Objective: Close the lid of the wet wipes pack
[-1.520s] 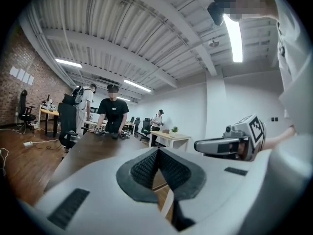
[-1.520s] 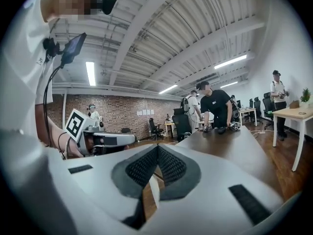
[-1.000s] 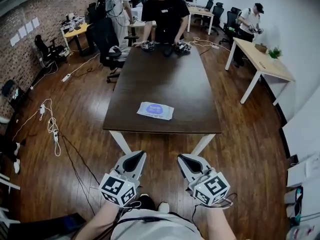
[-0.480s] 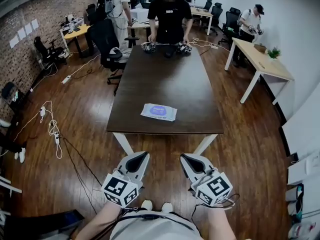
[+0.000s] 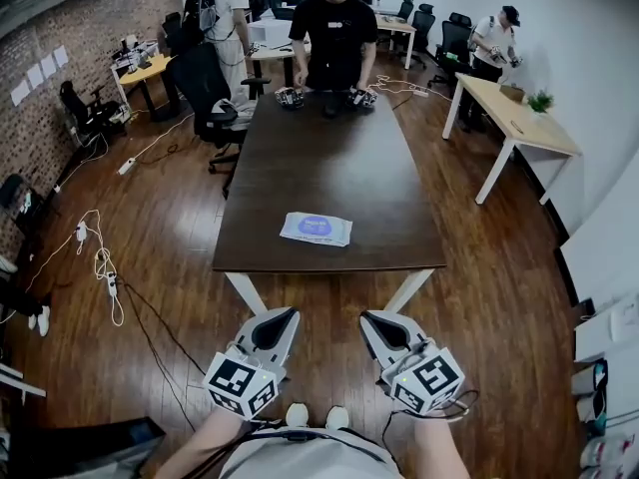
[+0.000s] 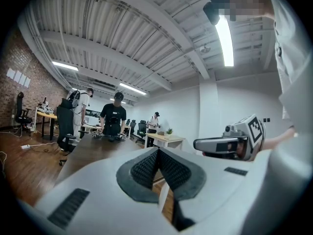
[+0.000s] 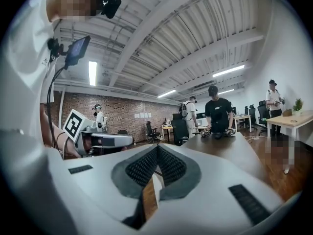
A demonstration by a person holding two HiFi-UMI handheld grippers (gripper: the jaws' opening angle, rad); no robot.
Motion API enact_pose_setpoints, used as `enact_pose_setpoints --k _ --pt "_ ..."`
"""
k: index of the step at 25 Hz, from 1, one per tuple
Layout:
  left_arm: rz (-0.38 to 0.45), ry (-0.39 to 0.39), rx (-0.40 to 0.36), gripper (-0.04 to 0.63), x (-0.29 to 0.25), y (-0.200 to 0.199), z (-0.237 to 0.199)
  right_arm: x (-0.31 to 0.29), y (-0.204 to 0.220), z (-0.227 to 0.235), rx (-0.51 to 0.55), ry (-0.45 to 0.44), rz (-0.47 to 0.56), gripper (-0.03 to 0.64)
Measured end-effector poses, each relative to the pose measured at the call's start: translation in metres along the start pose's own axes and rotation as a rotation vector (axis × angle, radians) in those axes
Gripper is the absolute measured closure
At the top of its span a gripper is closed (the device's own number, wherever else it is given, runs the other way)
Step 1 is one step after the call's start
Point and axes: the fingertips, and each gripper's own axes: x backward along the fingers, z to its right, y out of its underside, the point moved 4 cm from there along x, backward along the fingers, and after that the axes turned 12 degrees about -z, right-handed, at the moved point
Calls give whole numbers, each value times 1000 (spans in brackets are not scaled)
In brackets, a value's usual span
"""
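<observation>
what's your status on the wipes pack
Left gripper and right gripper shut, empty, short of the table. Wet wipes pack flat near its front edge, untouched. Person at far end, well clear.

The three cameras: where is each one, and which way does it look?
Head view: on the person's head, looking steeply down at dark table, wet wipes pack, left gripper, right gripper, forearms.
Left gripper view: on that gripper, looking level along its shut jaws; right gripper beside.
Right gripper view: likewise; left gripper beside.
Shared: both see the person in black.

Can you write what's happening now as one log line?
left tongs: shut, empty | right tongs: shut, empty | wipes pack: on table, untouched
</observation>
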Motion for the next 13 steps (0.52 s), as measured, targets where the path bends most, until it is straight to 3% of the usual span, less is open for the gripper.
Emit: enact_pose_setpoints --k 13 --pt "7 -2 5 594 6 -3 -13 -11 -10 -7 5 -2 5 609"
